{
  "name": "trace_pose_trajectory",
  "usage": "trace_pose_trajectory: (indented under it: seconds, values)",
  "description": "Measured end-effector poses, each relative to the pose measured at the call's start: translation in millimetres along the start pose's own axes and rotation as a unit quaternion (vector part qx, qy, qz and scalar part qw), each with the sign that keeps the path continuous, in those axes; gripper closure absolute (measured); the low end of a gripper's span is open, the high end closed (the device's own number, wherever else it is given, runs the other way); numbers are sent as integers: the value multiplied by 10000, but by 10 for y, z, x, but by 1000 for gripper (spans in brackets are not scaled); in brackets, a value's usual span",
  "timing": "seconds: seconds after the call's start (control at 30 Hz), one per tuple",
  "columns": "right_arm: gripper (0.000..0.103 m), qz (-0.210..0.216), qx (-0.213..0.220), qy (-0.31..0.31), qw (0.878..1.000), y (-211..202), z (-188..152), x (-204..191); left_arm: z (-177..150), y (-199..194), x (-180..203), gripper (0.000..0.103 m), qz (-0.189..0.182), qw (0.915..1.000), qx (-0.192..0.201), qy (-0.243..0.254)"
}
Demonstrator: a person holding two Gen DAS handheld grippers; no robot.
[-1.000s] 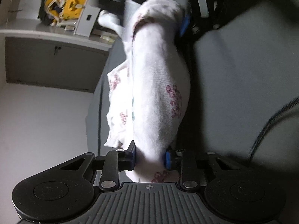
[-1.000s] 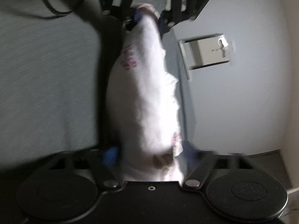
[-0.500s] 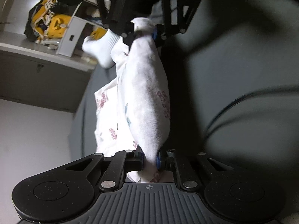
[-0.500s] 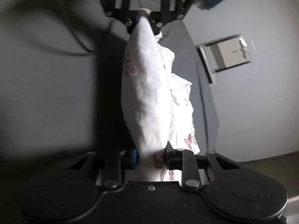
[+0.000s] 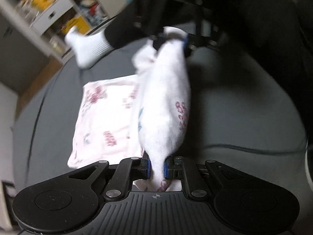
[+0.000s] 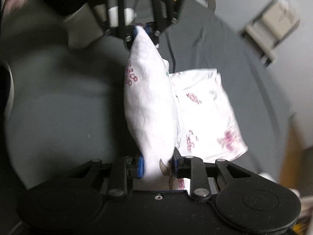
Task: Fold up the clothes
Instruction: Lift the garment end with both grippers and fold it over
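Note:
A white garment with pink flower prints is stretched taut between my two grippers above a grey bed sheet. My left gripper is shut on one end of its folded edge. My right gripper is shut on the other end. In the left wrist view the right gripper shows far off, pinching the cloth. In the right wrist view the left gripper shows the same way. The rest of the garment lies flat on the sheet beside the raised fold.
A person's leg in dark trousers and a white sock rests at the bed's far side. A black cable runs across the sheet. Shelves with yellow items stand behind. A wall fixture shows in the right wrist view.
Both grippers have swung round with the fold, so more of the garment now lies flat on the sheet beside it. The views are blurred by motion.

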State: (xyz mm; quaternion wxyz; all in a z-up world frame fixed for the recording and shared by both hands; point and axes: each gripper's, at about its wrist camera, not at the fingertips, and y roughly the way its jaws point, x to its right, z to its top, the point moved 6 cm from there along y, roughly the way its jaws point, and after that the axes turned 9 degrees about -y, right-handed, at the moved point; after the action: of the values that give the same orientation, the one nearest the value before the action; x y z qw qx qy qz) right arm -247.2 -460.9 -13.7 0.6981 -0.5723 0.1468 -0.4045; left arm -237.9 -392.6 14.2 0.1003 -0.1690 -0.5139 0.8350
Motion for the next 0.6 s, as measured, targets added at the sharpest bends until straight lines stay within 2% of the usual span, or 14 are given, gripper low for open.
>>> trace_pose_trajectory:
  seconds: [0.1, 0.27, 0.33, 0.37, 0.47, 0.6]
  values:
    - [76, 664, 3, 257, 9975, 17, 31, 441, 32, 4, -389, 91, -279, 9985, 47, -467]
    - [75, 1155, -24, 648, 9912, 216, 19, 1108, 11, 157, -930, 90, 1, 9930, 203, -1164]
    - [75, 1248, 6, 819, 9888, 262, -53, 1218, 13, 261, -1092, 90, 149, 9887, 224, -1474]
    - [75, 1274, 23, 884, 9879, 269, -125, 1194, 4, 318, -1178, 85, 227, 9865, 223, -1607]
    - [75, 1233, 45, 1111, 9861, 440, -52, 1294, -24, 473, -1381, 83, 436, 9801, 211, -1926]
    - [74, 1163, 97, 1546, 9811, 583, -161, 1462, -72, 701, -1596, 80, 590, 9688, 71, -2405]
